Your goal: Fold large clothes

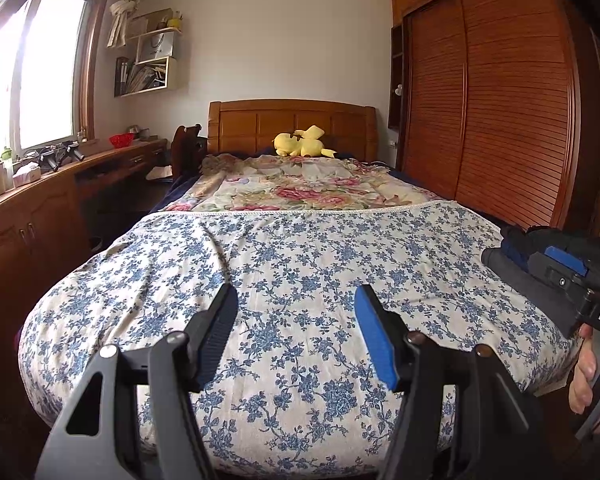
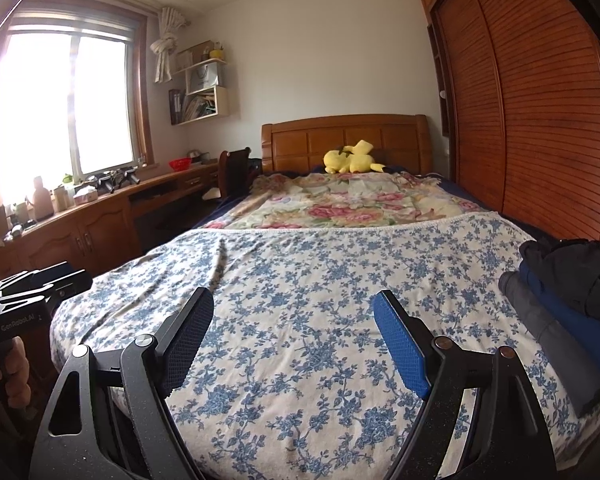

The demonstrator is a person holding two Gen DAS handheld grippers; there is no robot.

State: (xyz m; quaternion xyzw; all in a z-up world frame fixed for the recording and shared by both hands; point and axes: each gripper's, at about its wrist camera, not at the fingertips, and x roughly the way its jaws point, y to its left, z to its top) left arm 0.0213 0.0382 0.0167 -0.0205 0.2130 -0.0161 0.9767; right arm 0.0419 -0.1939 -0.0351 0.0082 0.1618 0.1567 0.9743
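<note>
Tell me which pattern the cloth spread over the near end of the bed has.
The white cloth carries small blue flower sprigs and a lace edge; the right wrist view shows it best.

matt cotton bedspread (image 1: 300, 264), glossy wooden wardrobe (image 1: 492, 112)

Place: home bedroom
Evidence: wooden-headboard bed (image 1: 292, 124) under floral blue-and-white cover (image 1: 292, 280), yellow plush toy (image 2: 350, 158), slatted brown wooden wardrobe (image 2: 540, 100)

Folded clothes (image 2: 568, 304) lie on the bed's (image 2: 300, 280) right edge (plush toy (image 2: 350, 158) at headboard).
</note>
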